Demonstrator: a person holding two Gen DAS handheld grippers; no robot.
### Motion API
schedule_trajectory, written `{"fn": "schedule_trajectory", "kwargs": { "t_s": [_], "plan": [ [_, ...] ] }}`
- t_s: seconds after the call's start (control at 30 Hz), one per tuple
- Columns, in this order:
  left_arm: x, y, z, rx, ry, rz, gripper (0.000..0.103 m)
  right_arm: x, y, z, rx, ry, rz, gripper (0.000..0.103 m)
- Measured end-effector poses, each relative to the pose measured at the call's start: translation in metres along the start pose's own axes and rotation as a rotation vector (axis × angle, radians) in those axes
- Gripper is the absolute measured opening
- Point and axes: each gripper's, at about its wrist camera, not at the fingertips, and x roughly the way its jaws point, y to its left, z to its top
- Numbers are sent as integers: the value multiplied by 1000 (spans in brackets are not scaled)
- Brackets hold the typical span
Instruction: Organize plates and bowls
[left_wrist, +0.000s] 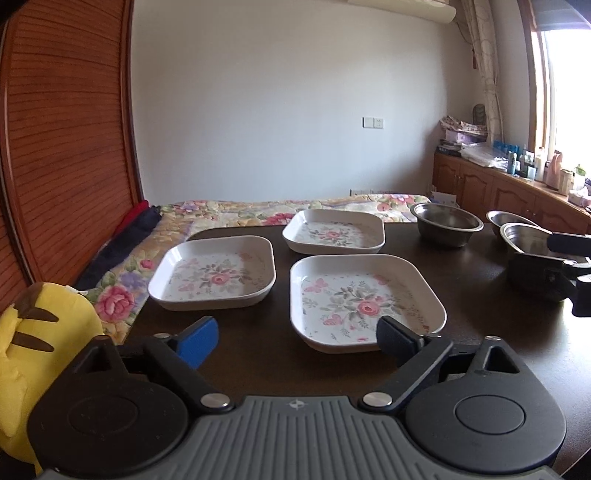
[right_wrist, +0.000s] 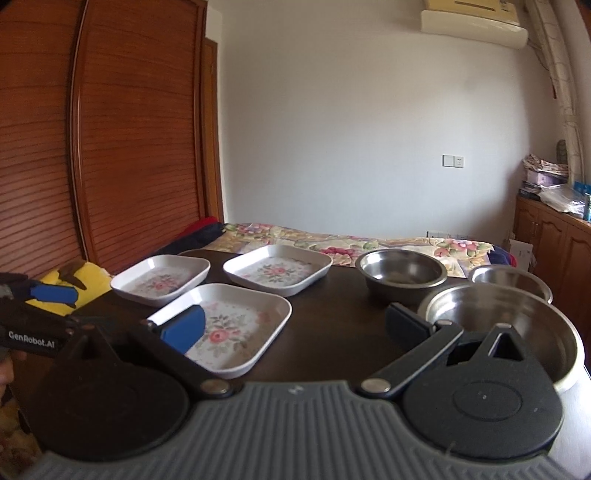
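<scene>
Three square white plates with flower prints lie on the dark table (left_wrist: 480, 295): a left plate (left_wrist: 210, 273), a back plate (left_wrist: 334, 232) and a near plate (left_wrist: 365, 302). Three steel bowls stand to the right: a far bowl (left_wrist: 447, 223), a small bowl (left_wrist: 509, 218) and a near bowl (right_wrist: 517, 325). My left gripper (left_wrist: 299, 339) is open above bare table, its right finger over the near plate's front edge. My right gripper (right_wrist: 295, 326) is open between the near plate (right_wrist: 236, 328) and the near bowl, holding nothing.
A yellow plush toy (left_wrist: 44, 332) sits off the table's left edge, by a bed with a floral cover (left_wrist: 236, 210). A wooden louvred wardrobe (left_wrist: 66, 129) stands at the left. Low cabinets (left_wrist: 498, 184) with clutter run under the window at the right.
</scene>
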Motion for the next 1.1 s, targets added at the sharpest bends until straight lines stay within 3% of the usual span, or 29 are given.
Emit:
{"fn": "schedule_trajectory", "kwargs": {
  "t_s": [0.23,0.3,0.5,0.63,1.03,1.1],
  "plan": [
    [20,4,11,25,18,-33,79,34,-4,10,3,85,77,101],
    [28,6,14,19,36,-50,79,45,-6,11,10,116,95,90],
    [50,14,17,1,81,-87,68,73,-9,9,38,200,145,78],
    [64,18,19,-9,104,-117,53,86,-9,6,43,244,168,65],
    [93,26,23,-49,172,-161,23,108,-12,1,67,332,166,44],
    [96,25,22,-51,180,-158,23,110,-13,0,65,336,167,42]
  ]
}}
